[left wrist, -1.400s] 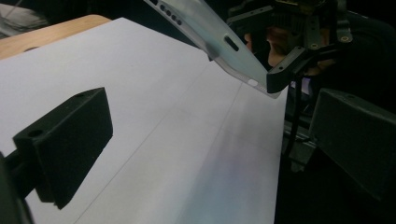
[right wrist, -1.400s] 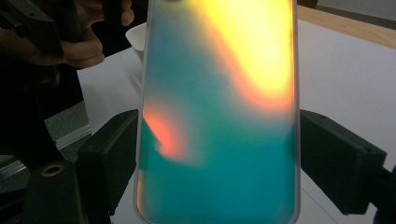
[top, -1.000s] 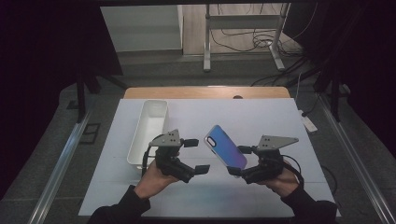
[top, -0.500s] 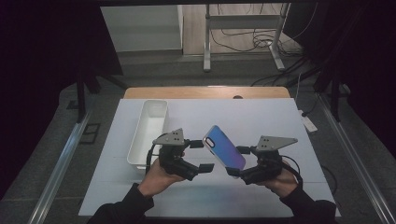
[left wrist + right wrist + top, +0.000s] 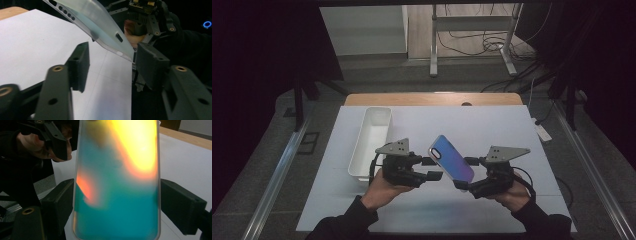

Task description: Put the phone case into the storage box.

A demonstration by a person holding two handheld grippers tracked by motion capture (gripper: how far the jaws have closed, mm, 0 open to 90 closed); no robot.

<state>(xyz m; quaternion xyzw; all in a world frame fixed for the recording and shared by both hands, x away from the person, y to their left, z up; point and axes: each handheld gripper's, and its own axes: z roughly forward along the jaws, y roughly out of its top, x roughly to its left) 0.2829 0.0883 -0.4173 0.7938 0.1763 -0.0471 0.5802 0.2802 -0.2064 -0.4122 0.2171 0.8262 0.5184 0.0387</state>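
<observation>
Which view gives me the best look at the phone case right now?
The right gripper view: the phone case is close and face-on, its iridescent back between that gripper's jaws. The high view shows the whole case small, tilted above the table. The left gripper view shows its translucent edge and cutouts.

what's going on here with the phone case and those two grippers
A person at a white table holds a gripper in each hand. The right gripper is clamped on the sides of an iridescent phone case, holding it tilted above the table. The left gripper sits at the case's upper end; its jaws have just been closing, but they are still apart from the case. A white bin stands on the table to the left.
</observation>
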